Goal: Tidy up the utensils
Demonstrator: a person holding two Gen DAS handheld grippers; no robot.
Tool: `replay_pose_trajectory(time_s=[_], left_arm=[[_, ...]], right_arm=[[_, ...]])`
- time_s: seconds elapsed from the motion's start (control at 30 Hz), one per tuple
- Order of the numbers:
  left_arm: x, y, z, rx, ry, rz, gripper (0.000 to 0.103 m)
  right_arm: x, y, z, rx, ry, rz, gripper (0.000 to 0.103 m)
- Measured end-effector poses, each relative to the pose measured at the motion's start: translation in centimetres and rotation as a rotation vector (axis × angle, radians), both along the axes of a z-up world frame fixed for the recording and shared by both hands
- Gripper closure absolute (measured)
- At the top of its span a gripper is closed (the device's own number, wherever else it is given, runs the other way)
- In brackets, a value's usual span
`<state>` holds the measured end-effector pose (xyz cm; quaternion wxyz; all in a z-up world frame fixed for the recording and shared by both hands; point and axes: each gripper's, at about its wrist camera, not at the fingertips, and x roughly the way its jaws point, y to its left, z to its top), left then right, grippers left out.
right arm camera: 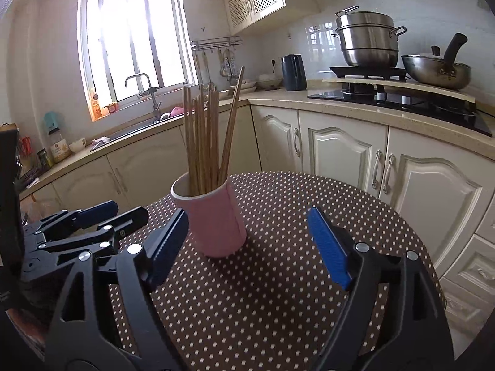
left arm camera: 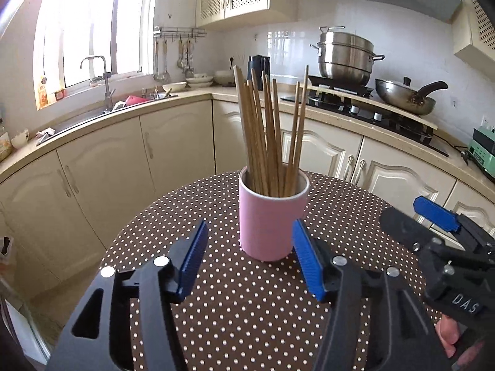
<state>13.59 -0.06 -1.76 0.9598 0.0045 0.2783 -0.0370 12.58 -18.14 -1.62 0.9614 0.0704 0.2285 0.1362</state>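
Centrally in the left wrist view stands a pink cup [left arm camera: 268, 222], upright on a round table [left arm camera: 247, 309] covered in brown cloth with white dots, and a bundle of wooden chopsticks [left arm camera: 269, 130] rises out of it, fanning toward the upper middle of the frame. Just in front of the cup, the left gripper [left arm camera: 249, 266] has its blue-padded fingers [left arm camera: 195, 262] spread apart to either side of the cup's base, pressing on nothing. At the right edge of that frame the right gripper [left arm camera: 433, 216] appears, likewise parted and empty. From the right wrist view the cup sits left of centre, beside that gripper's left pad, clear of both. Beyond the table, cream cabinets [left arm camera: 123, 167] curve across the middle, with a sink [left arm camera: 92, 114] at the left and a steel pot [left arm camera: 346, 58] and pan [left arm camera: 405, 95] on the stove [left arm camera: 371, 111] at upper right.
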Motion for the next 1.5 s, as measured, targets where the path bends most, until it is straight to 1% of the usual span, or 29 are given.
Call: replay_pose_trajectory(time_s=[0.17, 0.3, 0.37, 0.53, 0.67, 0.73, 0.83, 0.97, 1.03, 1.2, 1.4, 1.5], left_arm=[[-2.5, -0.1, 0.1, -0.002, -0.026, 0.007, 0.043], [-4.5, -0.3, 0.5, -0.009, -0.039, 0.003, 0.042], [-5.5, -0.4, 0.8, 0.001, -0.054, 0.010, 0.041], [-8.3, -0.5, 1.9, 0.003, -0.104, 0.010, 0.034], [-10.3, -0.7, 3.0, 0.007, -0.146, 0.016, 0.031], [-11.1, -0.7, 3.7, 0.006, -0.167, 0.018, 0.029], [-12.1, -0.7, 4.5, 0.013, -0.195, 0.029, 0.028], [-13.3, -0.7, 5.3, 0.014, -0.222, 0.034, 0.028], [-13.6, -0.7, 5.6, 0.019, -0.231, 0.040, 0.024], [-14.4, -0.7, 6.0, 0.019, -0.245, 0.052, 0.022], [-15.0, -0.4, 6.1, 0.016, -0.252, 0.072, 0.021], [-15.0, -0.2, 6.1, 0.009, -0.241, 0.066, 0.021]], right_arm=[[-2.0, 0.0, -0.3, 0.012, 0.005, -0.002, 0.023], [-3.7, -0.6, -0.7, 0.047, 0.017, -0.017, 0.022], [-4.4, -0.8, -0.5, 0.053, 0.013, -0.022, 0.022], [-6.4, -1.6, 0.1, 0.075, -0.008, -0.034, 0.020], [-8.0, -1.9, 1.0, 0.080, -0.044, -0.042, 0.020], [-8.7, -2.0, 1.6, 0.081, -0.060, -0.041, 0.019], [-9.5, -2.3, 2.1, 0.084, -0.081, -0.046, 0.018], [-10.3, -2.4, 2.7, 0.085, -0.098, -0.043, 0.018], [-10.7, -2.4, 2.9, 0.082, -0.105, -0.044, 0.017], [-11.2, -2.4, 3.1, 0.082, -0.118, -0.039, 0.017], [-11.8, -2.5, 3.0, 0.082, -0.128, -0.043, 0.016], [-11.8, -2.6, 3.0, 0.079, -0.132, -0.051, 0.016]])
